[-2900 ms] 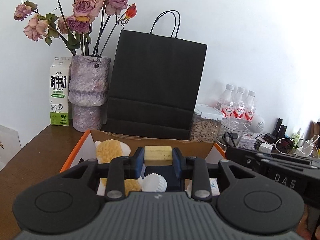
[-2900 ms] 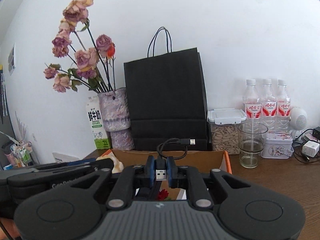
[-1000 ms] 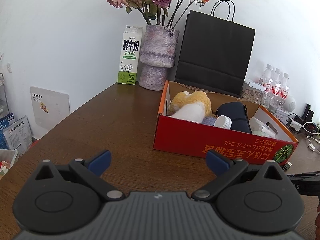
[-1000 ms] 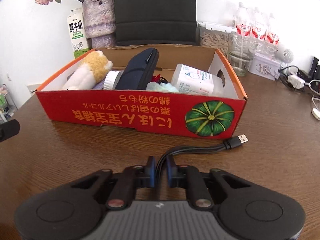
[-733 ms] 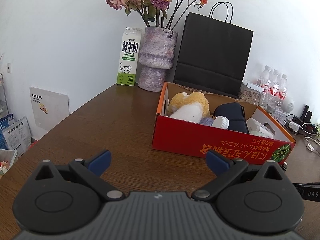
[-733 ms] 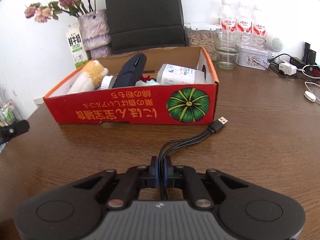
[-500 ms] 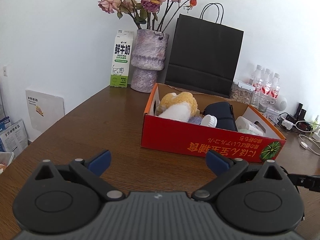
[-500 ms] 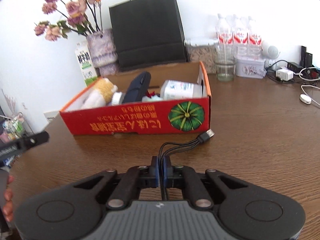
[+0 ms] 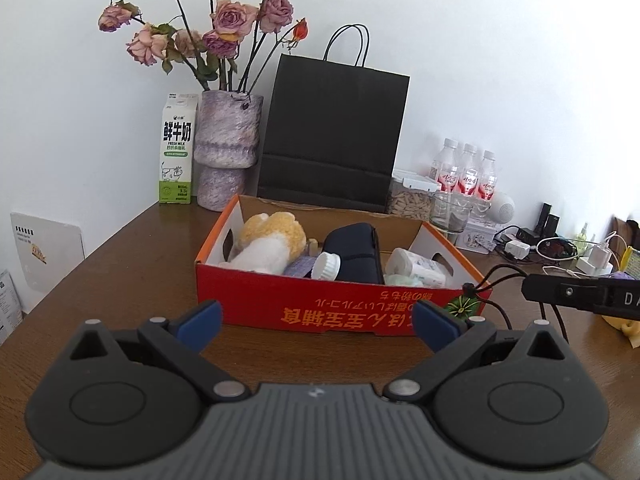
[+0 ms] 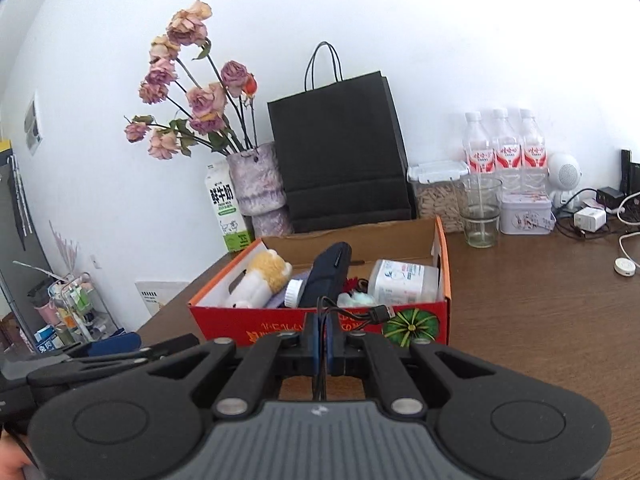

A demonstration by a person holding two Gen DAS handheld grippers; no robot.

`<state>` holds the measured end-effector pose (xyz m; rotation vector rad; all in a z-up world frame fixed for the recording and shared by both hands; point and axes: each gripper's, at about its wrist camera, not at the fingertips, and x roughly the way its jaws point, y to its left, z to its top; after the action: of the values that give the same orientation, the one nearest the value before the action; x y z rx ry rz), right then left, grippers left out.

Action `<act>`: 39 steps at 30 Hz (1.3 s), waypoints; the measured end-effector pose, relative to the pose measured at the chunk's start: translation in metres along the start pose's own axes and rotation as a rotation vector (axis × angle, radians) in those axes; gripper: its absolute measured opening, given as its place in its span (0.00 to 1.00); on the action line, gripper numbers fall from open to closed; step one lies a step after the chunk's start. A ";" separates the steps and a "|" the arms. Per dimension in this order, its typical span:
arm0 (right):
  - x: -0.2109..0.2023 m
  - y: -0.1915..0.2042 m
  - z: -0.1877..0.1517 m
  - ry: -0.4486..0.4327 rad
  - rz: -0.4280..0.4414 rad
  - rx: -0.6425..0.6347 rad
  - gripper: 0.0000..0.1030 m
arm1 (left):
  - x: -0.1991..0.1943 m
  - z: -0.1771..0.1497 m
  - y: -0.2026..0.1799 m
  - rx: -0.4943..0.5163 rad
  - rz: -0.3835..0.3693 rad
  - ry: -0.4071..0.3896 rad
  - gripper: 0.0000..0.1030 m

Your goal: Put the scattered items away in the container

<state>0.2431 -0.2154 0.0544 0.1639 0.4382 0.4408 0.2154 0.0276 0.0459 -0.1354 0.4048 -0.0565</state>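
Observation:
The red cardboard box (image 9: 320, 308) (image 10: 224, 326) stands on the brown table and holds a plush toy (image 9: 268, 244), a dark pouch (image 9: 352, 252), a white jar and a white bottle (image 10: 400, 280). My right gripper (image 10: 323, 334) is shut on a black USB cable (image 10: 352, 314), lifted off the table just in front of the box's near wall; the plug hangs to the right. That cable (image 9: 500, 276) also shows at the right in the left wrist view. My left gripper (image 9: 316, 320) is open with nothing between its fingers, back from the box.
Behind the box stand a milk carton (image 9: 178, 152), a vase of dried roses (image 9: 228, 152), a black paper bag (image 9: 332, 136), a seed container, a glass (image 10: 480, 212), three water bottles (image 10: 504, 148) and a tin. Chargers and cords (image 9: 560, 248) lie at the right.
My right gripper has risen with the cable, which now hangs clear of the table by the box's front. My left gripper has drawn back and lifted slightly, staying open.

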 end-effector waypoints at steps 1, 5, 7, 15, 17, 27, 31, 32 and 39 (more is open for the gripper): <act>-0.001 0.002 0.005 -0.010 0.004 -0.008 0.03 | 0.000 0.003 -0.001 0.001 -0.001 -0.005 1.00; 0.004 0.007 0.030 -0.054 0.009 -0.034 0.03 | 0.001 0.018 -0.004 0.003 0.002 -0.026 1.00; 0.009 0.007 0.044 -0.076 0.008 -0.045 0.03 | 0.004 0.028 -0.005 0.005 0.007 -0.038 1.00; 0.055 0.000 0.086 -0.112 0.001 -0.055 0.03 | 0.034 0.064 -0.007 -0.012 0.011 -0.087 1.00; 0.073 -0.004 0.094 -0.109 -0.008 -0.057 0.03 | 0.046 0.070 -0.006 -0.020 0.008 -0.091 1.00; 0.171 -0.042 0.100 -0.101 -0.052 0.019 0.14 | 0.123 0.083 0.008 -0.032 0.036 -0.067 1.00; 0.203 -0.061 0.078 -0.013 -0.063 0.050 0.97 | 0.145 0.077 0.018 -0.034 0.071 -0.041 1.00; 0.207 -0.062 0.072 0.005 -0.057 0.040 0.97 | 0.149 0.075 0.020 -0.031 0.087 -0.036 1.00; 0.199 -0.044 0.054 0.039 -0.066 -0.045 1.00 | 0.152 0.068 0.026 -0.033 0.131 -0.015 1.00</act>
<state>0.4450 -0.1689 0.0178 0.0968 0.4706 0.3896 0.3827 0.0494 0.0454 -0.1415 0.3984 0.0798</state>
